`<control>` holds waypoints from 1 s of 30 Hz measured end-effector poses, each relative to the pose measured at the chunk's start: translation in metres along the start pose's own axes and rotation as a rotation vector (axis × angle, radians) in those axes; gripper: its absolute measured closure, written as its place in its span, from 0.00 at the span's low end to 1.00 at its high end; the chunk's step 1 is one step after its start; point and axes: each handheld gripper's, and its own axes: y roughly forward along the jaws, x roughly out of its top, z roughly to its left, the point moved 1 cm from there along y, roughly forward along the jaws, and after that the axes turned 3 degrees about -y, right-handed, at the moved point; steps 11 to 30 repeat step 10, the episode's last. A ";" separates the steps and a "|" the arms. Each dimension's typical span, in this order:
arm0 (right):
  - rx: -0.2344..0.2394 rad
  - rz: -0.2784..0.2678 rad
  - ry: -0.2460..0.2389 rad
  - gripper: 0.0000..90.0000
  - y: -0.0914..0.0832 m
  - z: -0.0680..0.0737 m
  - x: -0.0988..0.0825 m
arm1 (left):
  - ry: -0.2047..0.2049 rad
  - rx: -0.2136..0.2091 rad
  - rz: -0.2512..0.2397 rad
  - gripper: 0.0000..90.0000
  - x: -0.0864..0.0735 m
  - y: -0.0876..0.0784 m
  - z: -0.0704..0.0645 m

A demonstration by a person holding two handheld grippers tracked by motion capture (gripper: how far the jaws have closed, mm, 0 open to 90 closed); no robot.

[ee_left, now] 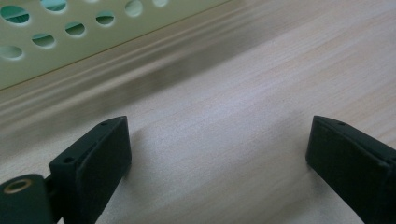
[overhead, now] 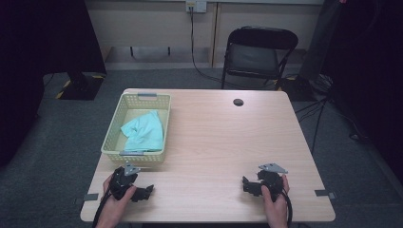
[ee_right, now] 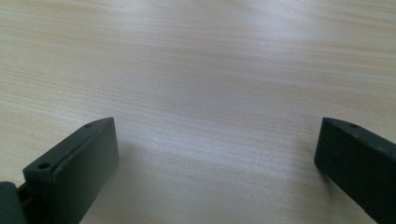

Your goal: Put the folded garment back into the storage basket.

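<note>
Cloth (overhead: 143,131), light turquoise, lies bunched inside the yellow basket (overhead: 115,121) just ahead of the left gripper (overhead: 147,191), whose jaws stand wide apart and empty over bare desk (overhead: 214,137), as do those of the right gripper (overhead: 246,184).

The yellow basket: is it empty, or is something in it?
Not empty. In the high view a crumpled light-blue cloth lies inside the yellow basket. Whether anything lies beneath it, I cannot tell.

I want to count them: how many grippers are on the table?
2. The left gripper rests near the table's front edge, just in front of the basket. The right gripper rests near the front right.
</note>
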 end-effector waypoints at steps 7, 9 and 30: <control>0.000 0.000 0.000 0.00 0.000 0.000 0.000 | -0.003 0.005 -0.020 0.00 -0.001 0.004 -0.001; 0.000 0.000 0.000 0.00 0.000 0.000 0.000 | -0.005 0.003 -0.023 0.00 -0.002 0.004 -0.002; 0.000 0.000 0.000 0.00 0.000 0.000 0.000 | -0.004 0.004 -0.023 0.00 -0.002 0.004 -0.001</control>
